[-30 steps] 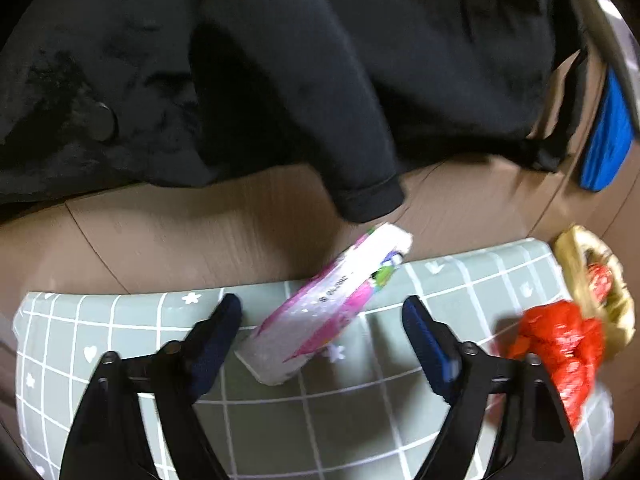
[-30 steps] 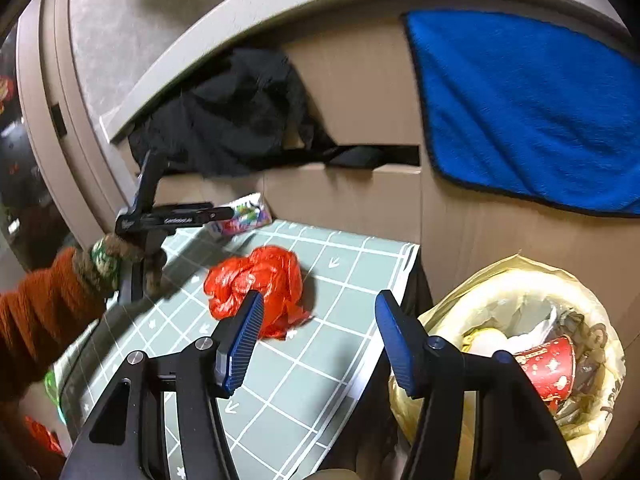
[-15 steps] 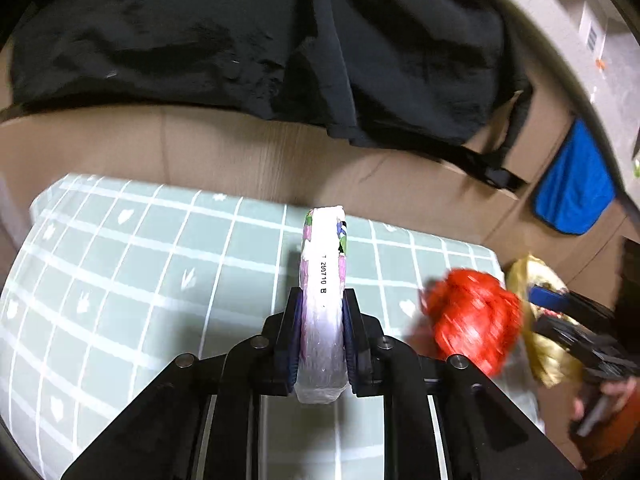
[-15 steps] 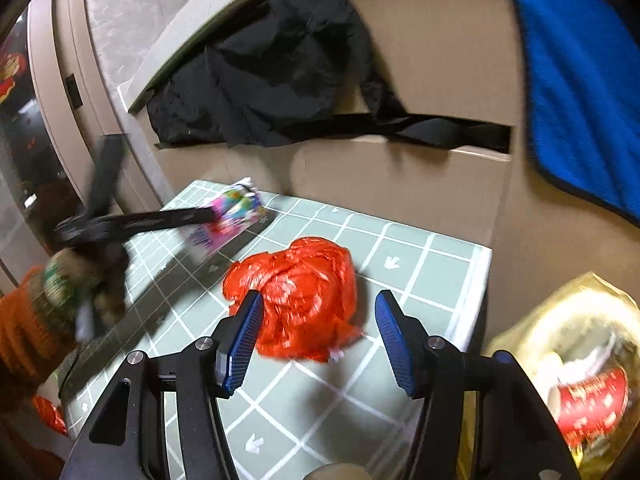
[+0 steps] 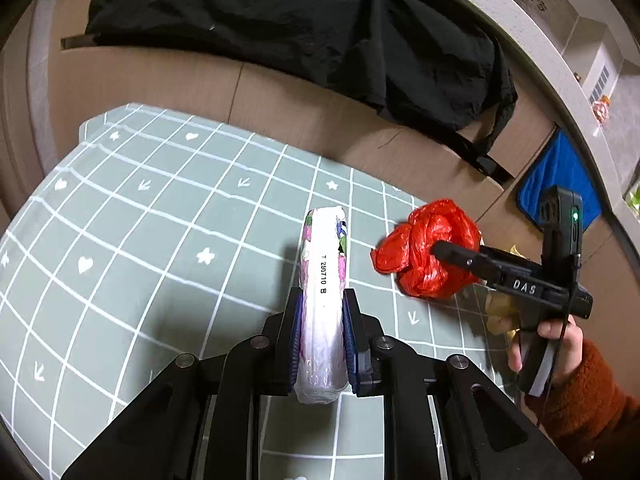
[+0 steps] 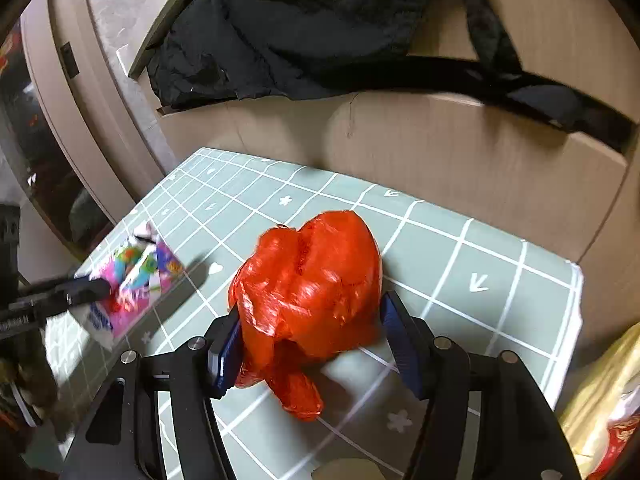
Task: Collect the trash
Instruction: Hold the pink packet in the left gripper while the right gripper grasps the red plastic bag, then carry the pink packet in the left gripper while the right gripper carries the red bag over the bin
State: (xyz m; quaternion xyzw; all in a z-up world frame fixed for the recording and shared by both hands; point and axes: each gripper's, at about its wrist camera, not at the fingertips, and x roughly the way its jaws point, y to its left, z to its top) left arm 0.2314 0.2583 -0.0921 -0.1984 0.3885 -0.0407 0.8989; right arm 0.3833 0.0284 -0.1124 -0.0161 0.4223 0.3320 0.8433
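Now red bag [image 6: 310, 280] between right claw [image 6: 316, 340] fingers

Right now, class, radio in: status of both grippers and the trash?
Left gripper shut on tissue pack. Right gripper open, jaws just widened, red bag between them, not yet pinched. Green mat: nothing blocking either gripper.

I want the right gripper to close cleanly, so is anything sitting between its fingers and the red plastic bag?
Nothing visible does. The right gripper already straddles the crumpled red plastic bag on the green grid mat, its jaws just opened wider, only the bag between them.
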